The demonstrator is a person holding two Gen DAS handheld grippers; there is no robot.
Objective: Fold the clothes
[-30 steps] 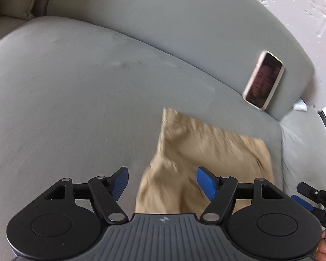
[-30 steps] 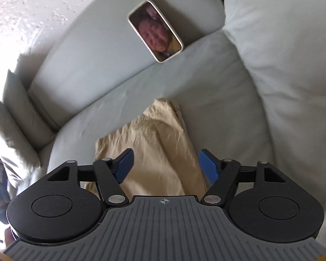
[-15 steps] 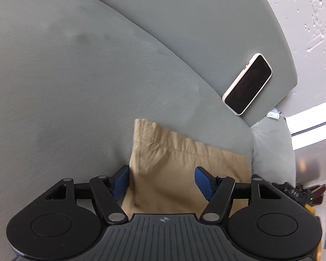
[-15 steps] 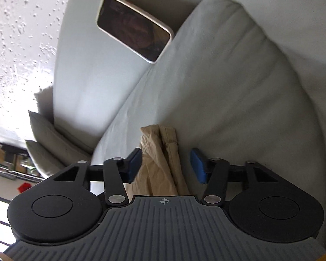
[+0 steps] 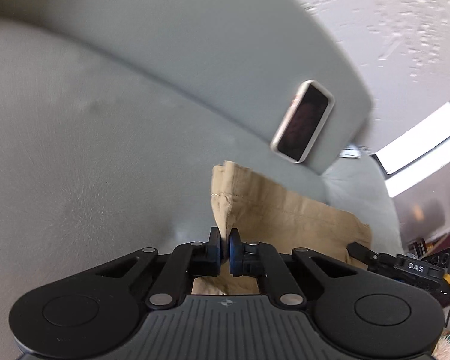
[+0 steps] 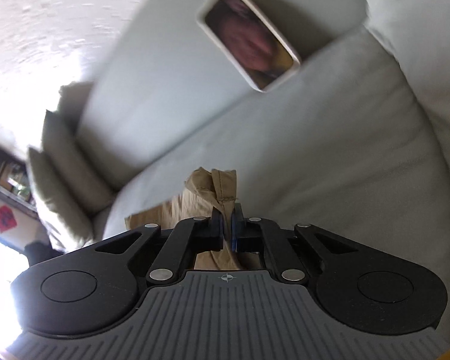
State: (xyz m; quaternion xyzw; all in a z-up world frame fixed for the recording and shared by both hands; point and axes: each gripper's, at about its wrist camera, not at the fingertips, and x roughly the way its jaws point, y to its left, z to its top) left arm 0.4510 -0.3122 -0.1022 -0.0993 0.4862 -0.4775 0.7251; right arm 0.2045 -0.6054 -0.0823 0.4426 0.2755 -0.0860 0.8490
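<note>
A tan garment [image 5: 285, 216] lies partly folded on the grey sofa seat [image 5: 90, 156]. My left gripper [image 5: 224, 246] is shut on its left edge, and the cloth rises in a pinched ridge from the blue pads. My right gripper [image 6: 226, 225] is shut on the garment's right corner [image 6: 222, 186], which stands bunched above the pads. The right gripper's black tip [image 5: 363, 250] shows at the garment's far right in the left wrist view. The cloth under both gripper bodies is hidden.
A phone in a pale case [image 5: 303, 121] leans against the sofa backrest [image 5: 195, 45] behind the garment; it also shows in the right wrist view [image 6: 249, 51]. Cushions [image 6: 63, 162] sit at the sofa's left end. A large cushion [image 6: 420, 45] rises on the right.
Both grippers were open over the garment's edges; now both have shut on the cloth and lifted it slightly. The views have tilted and are motion blurred.
</note>
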